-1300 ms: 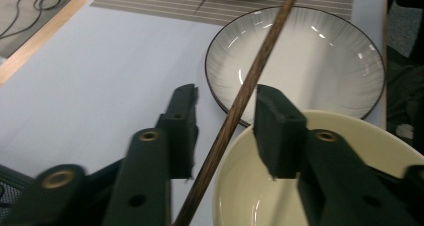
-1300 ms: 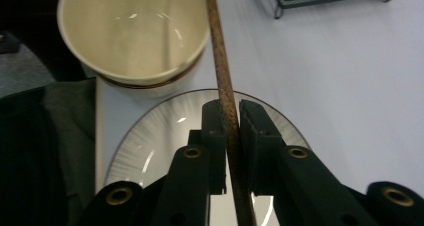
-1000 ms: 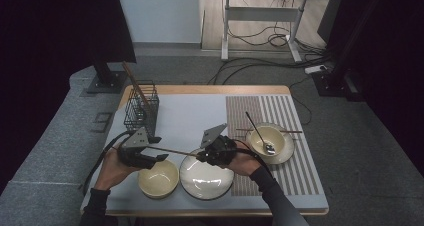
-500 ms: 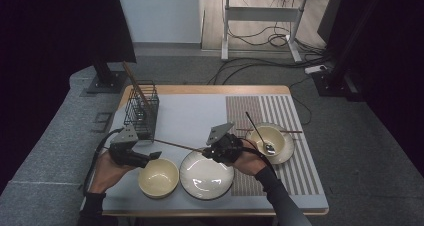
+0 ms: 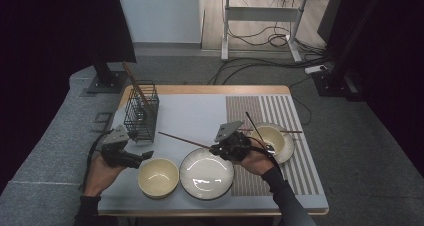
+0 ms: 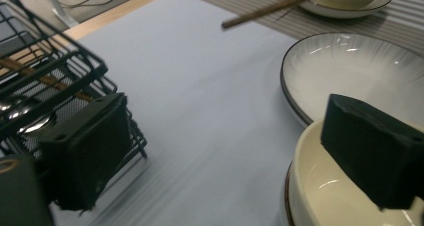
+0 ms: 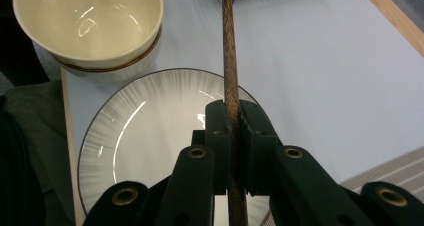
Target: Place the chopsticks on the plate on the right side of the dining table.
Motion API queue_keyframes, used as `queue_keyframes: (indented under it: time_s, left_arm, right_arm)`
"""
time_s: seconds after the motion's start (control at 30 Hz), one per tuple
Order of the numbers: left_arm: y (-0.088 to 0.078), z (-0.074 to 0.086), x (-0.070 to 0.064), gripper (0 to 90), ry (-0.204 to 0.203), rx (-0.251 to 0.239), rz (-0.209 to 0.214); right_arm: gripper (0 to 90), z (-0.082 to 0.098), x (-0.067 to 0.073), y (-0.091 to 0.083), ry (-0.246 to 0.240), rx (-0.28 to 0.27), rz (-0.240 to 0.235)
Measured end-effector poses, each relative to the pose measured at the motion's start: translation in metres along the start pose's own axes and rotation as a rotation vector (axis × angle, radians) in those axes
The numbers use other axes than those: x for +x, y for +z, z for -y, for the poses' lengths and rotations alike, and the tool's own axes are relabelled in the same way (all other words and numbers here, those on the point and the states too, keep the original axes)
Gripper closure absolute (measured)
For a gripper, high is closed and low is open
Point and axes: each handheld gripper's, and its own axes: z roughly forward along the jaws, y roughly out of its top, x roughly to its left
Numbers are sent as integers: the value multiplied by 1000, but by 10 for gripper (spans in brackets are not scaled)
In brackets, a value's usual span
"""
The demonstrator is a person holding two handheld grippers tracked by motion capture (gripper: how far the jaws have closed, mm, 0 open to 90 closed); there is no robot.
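Chopstick [image 7: 230, 61] sits clenched between the right gripper [image 7: 231, 117] fingers; left gripper [image 6: 225, 151] fingers released, seemingly empty.

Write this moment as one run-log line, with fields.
right gripper: shut on brown wooden chopstick | left gripper: open, nothing held | black wire basket: upright

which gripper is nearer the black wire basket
Left. The left gripper sits just below the black wire basket; the right gripper, clamping a brown wooden chopstick, is across the mat.

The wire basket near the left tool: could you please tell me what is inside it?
A brown chopstick leans out of the wire basket. Something shiny lies at its bottom, half covered by the mesh, so I cannot identify it.
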Motion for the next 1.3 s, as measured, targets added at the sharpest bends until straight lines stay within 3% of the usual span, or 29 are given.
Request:
queue_keyframes:
  time_s: [0.57, 0.93, 1.3]
  left_arm:
    - [-4, 33, 18, 0, -73, 21, -92]
    - [-2, 59, 22, 0, -94, 42, -110]
    - [6, 85, 20, 0, -111, 81, -90]
  right_arm:
    - [835, 21, -12, -18, 83, -20, 60]
    - [835, 38, -19, -34, 117, -24, 114]
    - [835, 55, -26, -49, 157, -21, 171]
